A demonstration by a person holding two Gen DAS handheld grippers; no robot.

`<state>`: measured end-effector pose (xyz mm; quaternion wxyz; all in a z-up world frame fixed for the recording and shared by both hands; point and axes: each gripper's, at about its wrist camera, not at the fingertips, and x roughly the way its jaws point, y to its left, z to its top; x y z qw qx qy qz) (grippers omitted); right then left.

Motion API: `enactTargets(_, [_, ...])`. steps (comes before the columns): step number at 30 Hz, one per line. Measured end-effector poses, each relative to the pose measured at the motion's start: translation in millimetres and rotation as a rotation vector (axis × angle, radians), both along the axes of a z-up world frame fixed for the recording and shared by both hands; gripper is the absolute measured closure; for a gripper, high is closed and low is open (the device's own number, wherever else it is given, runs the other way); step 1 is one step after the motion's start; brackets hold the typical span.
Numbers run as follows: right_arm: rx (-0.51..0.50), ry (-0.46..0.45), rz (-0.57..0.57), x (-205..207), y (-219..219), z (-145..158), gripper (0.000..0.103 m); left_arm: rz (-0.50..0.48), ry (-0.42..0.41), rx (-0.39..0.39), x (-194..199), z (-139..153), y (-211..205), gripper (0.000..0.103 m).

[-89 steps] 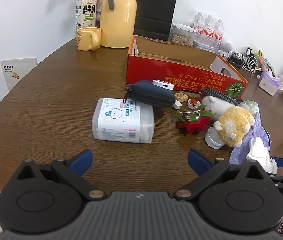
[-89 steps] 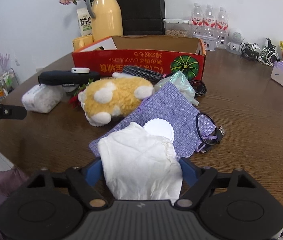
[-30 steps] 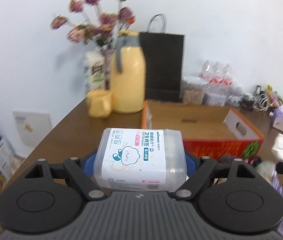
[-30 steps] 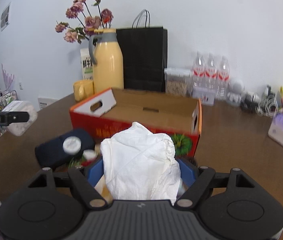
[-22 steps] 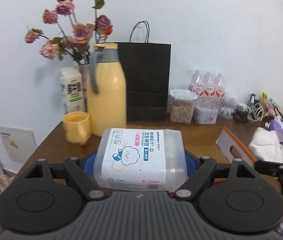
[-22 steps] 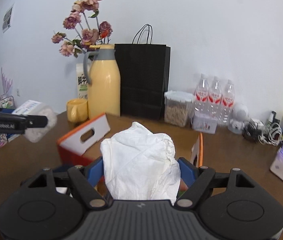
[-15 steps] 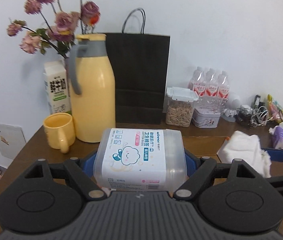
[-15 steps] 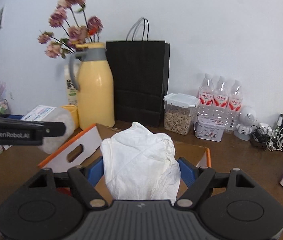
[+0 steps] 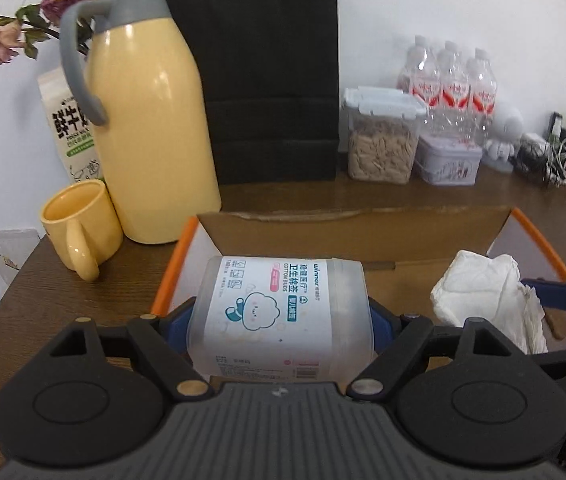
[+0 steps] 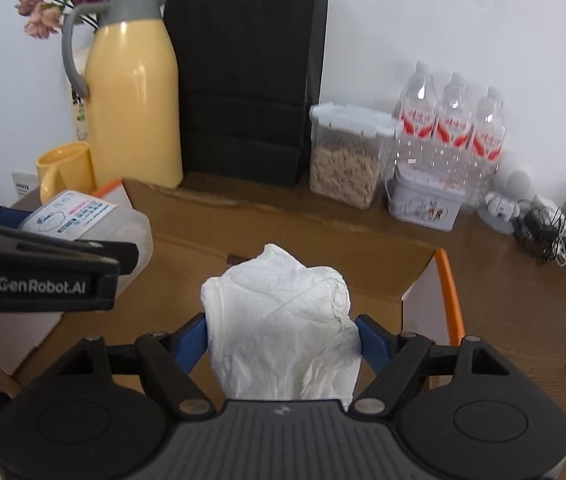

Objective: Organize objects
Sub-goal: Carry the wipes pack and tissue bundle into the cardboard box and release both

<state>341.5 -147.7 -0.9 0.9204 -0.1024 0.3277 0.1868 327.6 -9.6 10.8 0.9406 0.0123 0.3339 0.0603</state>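
left gripper [image 9: 281, 322] clamps cotton-bud box [image 9: 281, 312] | right gripper [image 10: 283, 338] clamps tissue [image 10: 283, 332], fingertips hidden

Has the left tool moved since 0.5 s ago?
Yes. The left tool, holding the cotton bud box, moved forward: the yellow jug looms nearer.

A pale yellow jug [image 9: 151, 128] with a grey handle, a yellow mug [image 9: 79, 228], a black paper bag [image 9: 267, 72], an orange-edged brown box [image 9: 363, 236], a white crumpled tissue [image 10: 283, 324].
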Motion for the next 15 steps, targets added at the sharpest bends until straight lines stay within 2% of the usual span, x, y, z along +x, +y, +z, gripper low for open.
enactTargets(4, [-0.007, 0.013, -0.007, 2, -2, -6, 0.02, -0.003, 0.014, 0.029, 0, -6, -4, 0.018])
enactTargets(6, [-0.007, 0.009, -0.01, 2, -2, -7, 0.017, -0.002, 0.0, 0.046, -3, -5, -6, 0.013])
enactTargets(8, [-0.003, 0.003, -0.009, 0, -2, -8, 0.011, -0.006, -0.018, 0.049, -6, -3, -7, 0.0])
enactTargets(12, [0.019, -0.001, -0.008, -4, -5, -5, 0.0, -0.004, -0.059, 0.032, -15, 5, -5, 0.0])
enactTargets(15, [0.023, -0.012, -0.011, -9, -6, -2, 0.0, 0.002, -0.071, 0.027, -21, 10, -4, 0.0])
